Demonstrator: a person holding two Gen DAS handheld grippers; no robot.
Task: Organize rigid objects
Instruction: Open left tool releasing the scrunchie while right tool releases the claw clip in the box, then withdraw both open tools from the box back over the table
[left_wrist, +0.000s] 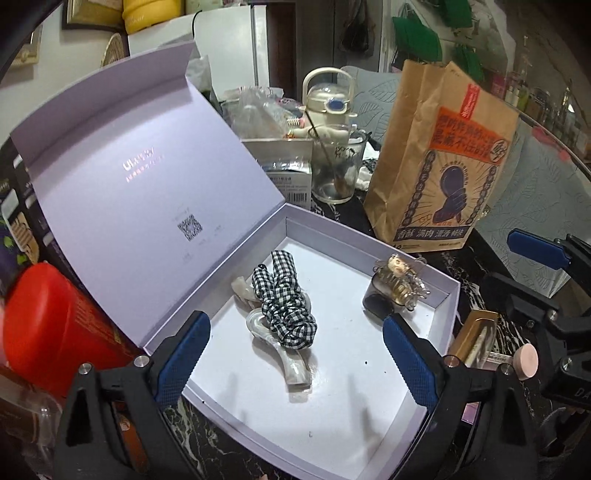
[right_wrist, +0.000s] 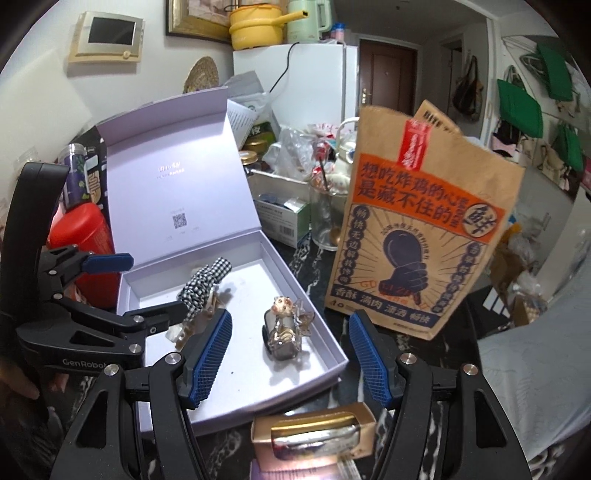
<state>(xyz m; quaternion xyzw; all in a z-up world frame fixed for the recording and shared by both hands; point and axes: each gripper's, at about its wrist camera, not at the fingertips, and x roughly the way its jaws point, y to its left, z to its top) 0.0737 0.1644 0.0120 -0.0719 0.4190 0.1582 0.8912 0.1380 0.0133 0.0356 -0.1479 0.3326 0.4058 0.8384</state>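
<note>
Left wrist view: the left gripper (left_wrist: 295, 354) has its jaws spread wide, nothing between them, above the shallow white cardboard box with the raised lilac lid (left_wrist: 369, 424) at centre frame. Inside lie a clear plastic hair claw wrapped with a black-and-white gingham scrunchie (left_wrist: 284, 310) and, towards the right wall, a smoky clear claw clip with a small figurine charm (left_wrist: 397, 286), well apart. A careless sweep could nudge the propped lid shut, I judge.

Right wrist view: the right gripper (right_wrist: 290, 358) stands open and empty, lower centre. Directly below it on the dark marbled tabletop (right_wrist: 314, 266) sits a small gold-and-kraft carton holding something shiny (right_wrist: 314, 437), outside the box. The tall brown paper takeaway bag (right_wrist: 417, 240) at right looks easy to topple.
</note>
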